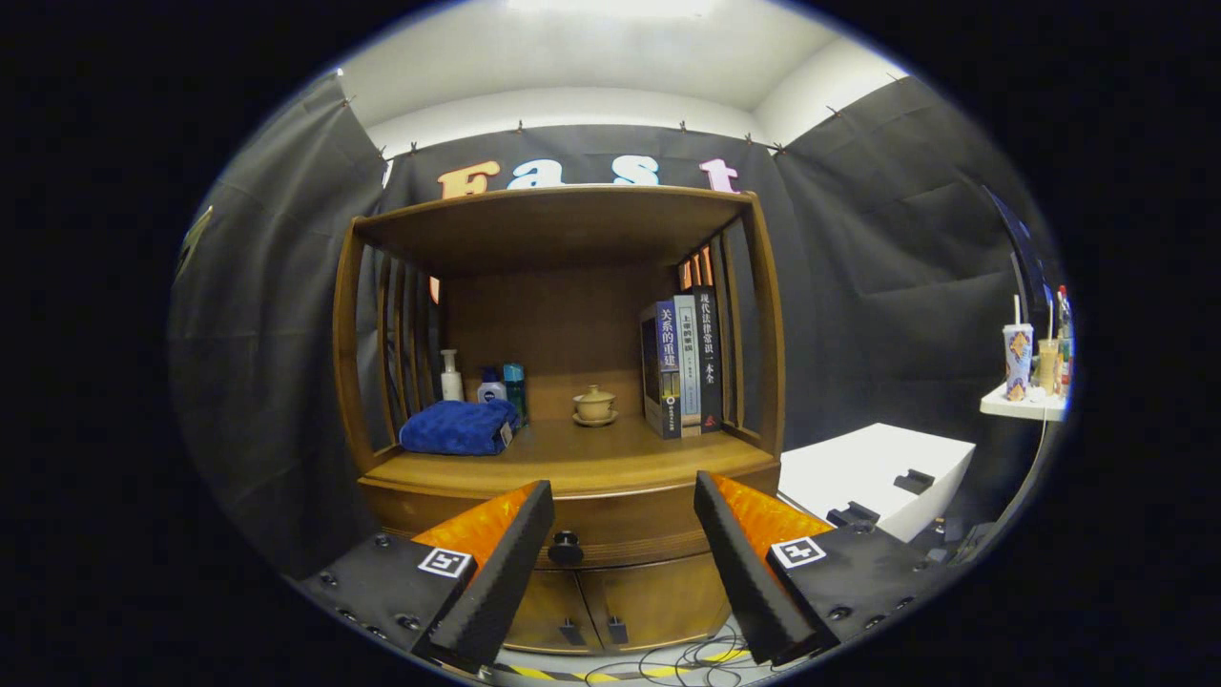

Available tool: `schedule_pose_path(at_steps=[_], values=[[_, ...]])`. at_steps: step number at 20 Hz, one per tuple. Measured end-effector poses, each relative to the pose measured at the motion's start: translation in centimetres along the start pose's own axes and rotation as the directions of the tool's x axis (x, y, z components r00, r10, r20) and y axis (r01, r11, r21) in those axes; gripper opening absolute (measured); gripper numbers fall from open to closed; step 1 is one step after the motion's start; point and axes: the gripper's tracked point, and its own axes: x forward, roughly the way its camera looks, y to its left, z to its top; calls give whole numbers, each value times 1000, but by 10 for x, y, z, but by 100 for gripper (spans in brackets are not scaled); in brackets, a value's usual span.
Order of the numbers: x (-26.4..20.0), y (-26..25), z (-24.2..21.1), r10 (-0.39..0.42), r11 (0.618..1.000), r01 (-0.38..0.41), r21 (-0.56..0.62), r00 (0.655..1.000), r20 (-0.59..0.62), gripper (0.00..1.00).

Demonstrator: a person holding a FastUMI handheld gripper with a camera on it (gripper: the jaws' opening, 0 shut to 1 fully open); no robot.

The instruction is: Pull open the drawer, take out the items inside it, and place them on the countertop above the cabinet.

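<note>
A wooden cabinet stands ahead of me, its drawer shut, with a round dark knob at the front. My gripper is open, its two fingers spread wide a short way in front of the drawer, and the knob sits between them, nearer the left finger. Nothing is held. The countertop above the drawer carries a folded blue towel, three small bottles, a lidded tea cup on a saucer and several upright books. What lies inside the drawer is hidden.
Two small cabinet doors sit below the drawer. Cables and striped tape lie on the floor in front. A white box stands to the right of the cabinet, and a white shelf with cups hangs further right.
</note>
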Motion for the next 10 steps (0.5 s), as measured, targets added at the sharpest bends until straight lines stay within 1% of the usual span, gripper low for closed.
schedule_pose_path(at_steps=[2,5,8,10], values=[[18,-1,-8,4,1000,-4,-12,1000,-11,98],[43,-2,-21,-1,1000,1,7,1000,-12,98],[66,-8,-48,-23,1000,23,9,999,-39,98],[76,-7,-70,-21,999,23,24,998,-62,98]])
